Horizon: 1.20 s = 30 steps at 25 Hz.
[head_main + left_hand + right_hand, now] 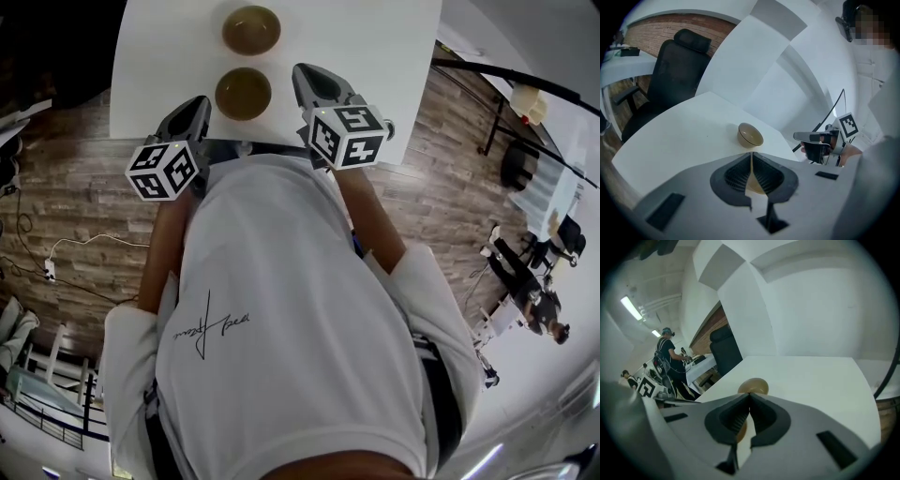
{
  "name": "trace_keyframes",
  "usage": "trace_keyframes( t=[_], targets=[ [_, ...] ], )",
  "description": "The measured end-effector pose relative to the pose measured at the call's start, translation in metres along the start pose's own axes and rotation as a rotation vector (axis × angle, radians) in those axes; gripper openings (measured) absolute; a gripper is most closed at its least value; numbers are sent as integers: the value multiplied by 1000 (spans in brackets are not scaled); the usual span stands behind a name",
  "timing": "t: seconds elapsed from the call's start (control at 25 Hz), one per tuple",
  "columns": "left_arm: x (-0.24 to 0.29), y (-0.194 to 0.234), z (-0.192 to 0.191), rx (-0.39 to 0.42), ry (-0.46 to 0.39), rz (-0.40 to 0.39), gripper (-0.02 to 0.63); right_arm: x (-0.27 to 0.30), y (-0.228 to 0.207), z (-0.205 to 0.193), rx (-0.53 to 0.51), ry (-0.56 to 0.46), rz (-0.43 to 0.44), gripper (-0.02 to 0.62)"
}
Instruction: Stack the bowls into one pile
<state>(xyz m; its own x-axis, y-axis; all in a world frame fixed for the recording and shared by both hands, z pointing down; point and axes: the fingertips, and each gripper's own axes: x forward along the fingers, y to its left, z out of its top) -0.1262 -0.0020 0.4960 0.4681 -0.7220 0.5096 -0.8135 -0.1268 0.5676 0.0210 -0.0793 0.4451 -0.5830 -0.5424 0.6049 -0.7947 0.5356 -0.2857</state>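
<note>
2 brown bowls sit on the white counter (375, 56) at the top centre of the head view. The near bowl (243, 93) lies between the left gripper (197, 111) and the right gripper (317, 82). The far bowl (251, 29) sits just beyond it, not touching. Each gripper's jaws are pressed together, pinching nothing.

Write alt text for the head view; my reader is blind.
The near bowl and far bowl, both brown, stand apart, unstacked, on a white table. A person in a white shirt holds the left gripper and right gripper either side of the near bowl.
</note>
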Motion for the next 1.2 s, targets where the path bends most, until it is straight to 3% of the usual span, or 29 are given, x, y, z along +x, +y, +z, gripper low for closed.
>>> trace_keyframes(
  t=[0.32,0.48,0.68,0.88,1.2],
  targets=[
    [8,2,-18,-89,-18,115,12,-12,4,-15,-102,35,84,11],
    [11,4,-29,-195,-37,148,80,-16,9,-22,-118,44,144,11],
    [5,10,-40,-354,-117,221,84,-16,7,-26,-104,45,221,11],
    [9,8,-52,-419,-158,273,96,-14,-2,-30,-94,31,274,11],
    [17,4,-65,-526,-186,269,98,-15,1,-36,-79,49,337,11]
  ],
)
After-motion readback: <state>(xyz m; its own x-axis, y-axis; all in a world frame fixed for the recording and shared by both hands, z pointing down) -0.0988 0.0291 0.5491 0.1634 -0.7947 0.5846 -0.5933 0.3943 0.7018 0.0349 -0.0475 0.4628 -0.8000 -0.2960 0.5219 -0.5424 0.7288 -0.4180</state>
